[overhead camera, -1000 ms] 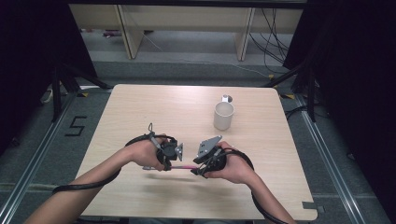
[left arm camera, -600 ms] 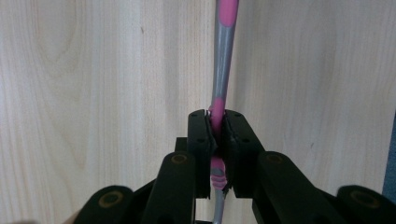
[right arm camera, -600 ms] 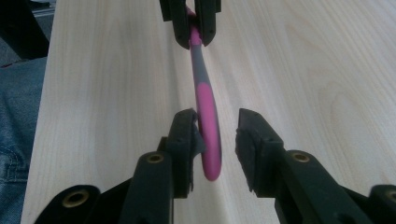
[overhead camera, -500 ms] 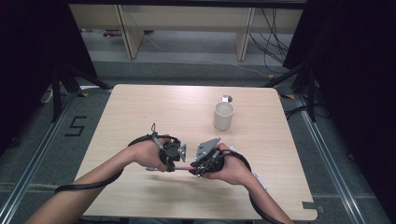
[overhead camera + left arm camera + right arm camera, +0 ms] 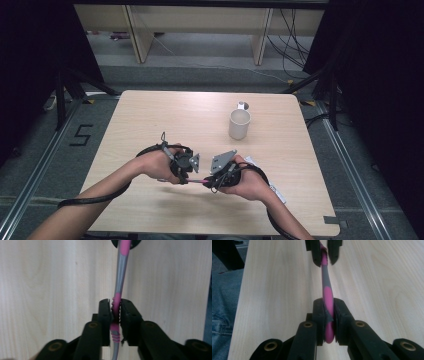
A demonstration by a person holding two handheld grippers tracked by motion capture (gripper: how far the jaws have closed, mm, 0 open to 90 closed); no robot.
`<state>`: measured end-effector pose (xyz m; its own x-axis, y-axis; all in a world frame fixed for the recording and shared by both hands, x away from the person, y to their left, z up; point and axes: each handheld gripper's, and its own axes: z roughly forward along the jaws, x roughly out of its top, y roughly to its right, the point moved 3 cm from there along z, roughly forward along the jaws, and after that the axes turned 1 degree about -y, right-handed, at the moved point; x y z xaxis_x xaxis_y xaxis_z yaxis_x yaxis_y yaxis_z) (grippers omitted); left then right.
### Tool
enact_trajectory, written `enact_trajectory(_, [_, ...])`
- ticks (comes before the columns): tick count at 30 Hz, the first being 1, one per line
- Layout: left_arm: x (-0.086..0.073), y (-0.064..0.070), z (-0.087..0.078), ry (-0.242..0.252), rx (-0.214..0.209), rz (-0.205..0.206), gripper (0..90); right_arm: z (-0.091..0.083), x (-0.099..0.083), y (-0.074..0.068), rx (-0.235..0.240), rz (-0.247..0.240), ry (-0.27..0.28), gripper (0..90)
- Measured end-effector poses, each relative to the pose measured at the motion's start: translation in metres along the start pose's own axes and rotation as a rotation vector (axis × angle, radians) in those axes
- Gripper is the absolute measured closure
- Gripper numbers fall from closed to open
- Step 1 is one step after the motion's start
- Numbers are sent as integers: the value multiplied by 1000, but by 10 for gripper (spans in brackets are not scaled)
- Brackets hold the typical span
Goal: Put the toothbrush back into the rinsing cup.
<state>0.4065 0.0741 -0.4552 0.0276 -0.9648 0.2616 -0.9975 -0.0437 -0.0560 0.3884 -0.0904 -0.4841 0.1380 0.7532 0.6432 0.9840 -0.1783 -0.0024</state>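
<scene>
Two grippers meet near the front edge of the table (image 5: pixel 150 115), and both are clamped on one toothbrush (image 5: pixel 198 181). The left gripper (image 5: pixel 115 308) pinches it with its jaws nearly together; the right gripper (image 5: pixel 327 308) grips the thicker part of the handle the same way, so the toothbrush spans the short gap between them just above the wood. It is a slim pink and grey stick with ribbed pink bands; its head is hidden, so which end carries the bristles is hard to say. One white cup (image 5: pixel 239 123) stands toward the far right corner, with one small round item (image 5: pixel 242 105), possibly a lid, just behind it.
</scene>
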Motion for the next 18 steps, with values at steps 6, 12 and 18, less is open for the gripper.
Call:
enact_trajectory(6, [-13,-1,-28,365,242,-165,387,-14,-10,9,-121,64,50,818])
enact_trajectory(12, [-36,2,-39,725,273,-498,359,-36,-14,24,-338,181,234,818])
enact_trajectory(18, [-46,-6,-22,931,141,-762,325,-50,2,21,-496,184,468,817])
